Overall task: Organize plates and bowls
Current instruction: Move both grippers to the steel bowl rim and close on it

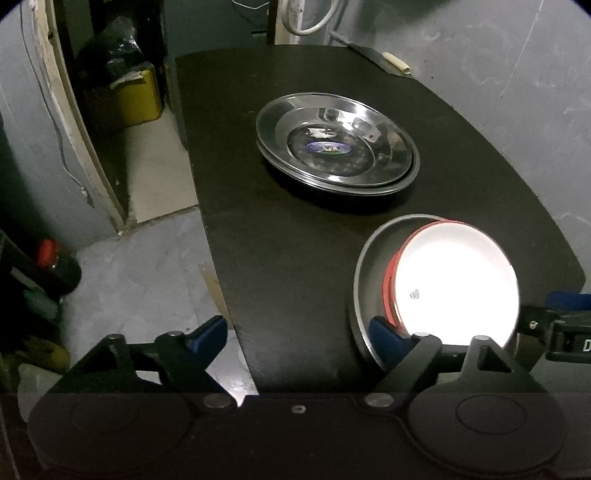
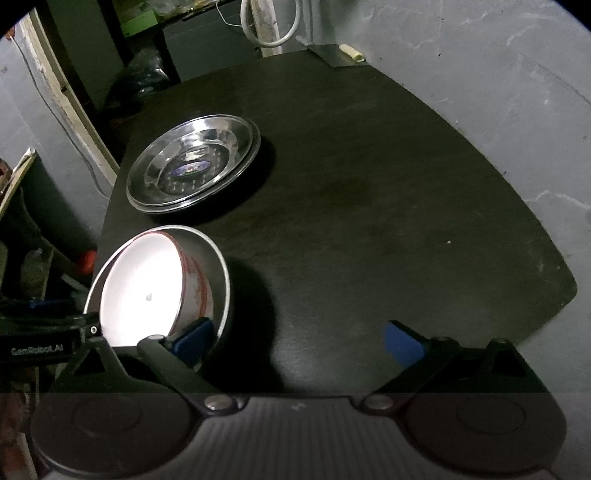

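Note:
A stack of steel plates (image 1: 338, 142) lies on the dark table (image 1: 258, 258); it also shows in the right wrist view (image 2: 192, 164). Nearer, a red-rimmed white bowl (image 1: 454, 280) sits tilted inside a grey metal bowl (image 1: 364, 273), also seen in the right wrist view as the white bowl (image 2: 140, 288) in the metal bowl (image 2: 218, 269). My left gripper (image 1: 299, 332) is open, its right finger inside the metal bowl's near rim. My right gripper (image 2: 299, 338) is open, its left finger at the metal bowl's near rim.
A flat metal tool with a pale handle (image 1: 384, 62) lies at the table's far edge. A white cable loop (image 2: 269, 26) hangs behind. A yellow box (image 1: 136, 96) and a red-capped bottle (image 1: 55, 262) stand on the floor to the left. A grey wall is on the right.

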`<state>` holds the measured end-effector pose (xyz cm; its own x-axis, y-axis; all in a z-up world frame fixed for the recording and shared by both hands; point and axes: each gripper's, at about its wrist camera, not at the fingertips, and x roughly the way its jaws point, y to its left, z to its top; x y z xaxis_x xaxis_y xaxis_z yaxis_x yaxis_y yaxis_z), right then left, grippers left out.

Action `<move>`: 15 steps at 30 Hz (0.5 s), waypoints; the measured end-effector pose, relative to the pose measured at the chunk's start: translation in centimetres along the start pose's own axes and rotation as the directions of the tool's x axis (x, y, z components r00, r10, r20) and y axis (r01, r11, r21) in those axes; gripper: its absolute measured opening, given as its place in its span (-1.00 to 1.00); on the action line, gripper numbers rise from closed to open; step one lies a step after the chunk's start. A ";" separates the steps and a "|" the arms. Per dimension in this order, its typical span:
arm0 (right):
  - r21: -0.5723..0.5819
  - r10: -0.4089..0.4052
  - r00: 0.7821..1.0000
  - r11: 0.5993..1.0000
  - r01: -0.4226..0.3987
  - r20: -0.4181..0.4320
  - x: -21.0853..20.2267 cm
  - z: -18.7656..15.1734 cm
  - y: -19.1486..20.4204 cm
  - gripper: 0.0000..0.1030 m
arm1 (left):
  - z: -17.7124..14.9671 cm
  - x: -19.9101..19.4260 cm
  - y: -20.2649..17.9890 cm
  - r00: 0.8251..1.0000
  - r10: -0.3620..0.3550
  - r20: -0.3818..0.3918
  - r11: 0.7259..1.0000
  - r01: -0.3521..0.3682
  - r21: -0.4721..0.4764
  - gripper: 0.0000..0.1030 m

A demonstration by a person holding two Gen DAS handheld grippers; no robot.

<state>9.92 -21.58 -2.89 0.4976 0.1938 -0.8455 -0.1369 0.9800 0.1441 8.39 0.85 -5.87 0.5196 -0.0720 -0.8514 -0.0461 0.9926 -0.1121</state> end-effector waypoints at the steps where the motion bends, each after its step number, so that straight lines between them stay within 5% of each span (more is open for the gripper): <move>1: 0.003 0.004 1.000 1.000 -0.004 -0.001 0.0 0.0 -0.1 0.89 | 0.0 0.0 0.0 1.000 -0.003 -0.001 1.000 0.003 -0.003 0.59; 15: 0.062 0.091 0.996 0.994 -0.091 -0.003 -0.3 -0.3 -0.4 0.47 | 0.0 -0.3 -0.1 0.998 -0.064 0.000 0.997 0.064 -0.032 0.05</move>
<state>9.62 -22.04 -2.86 0.4807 0.2825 -0.8302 -0.1284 0.9592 0.2520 8.23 0.75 -5.57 0.5218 -0.1354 -0.8422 -0.0399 0.9824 -0.1827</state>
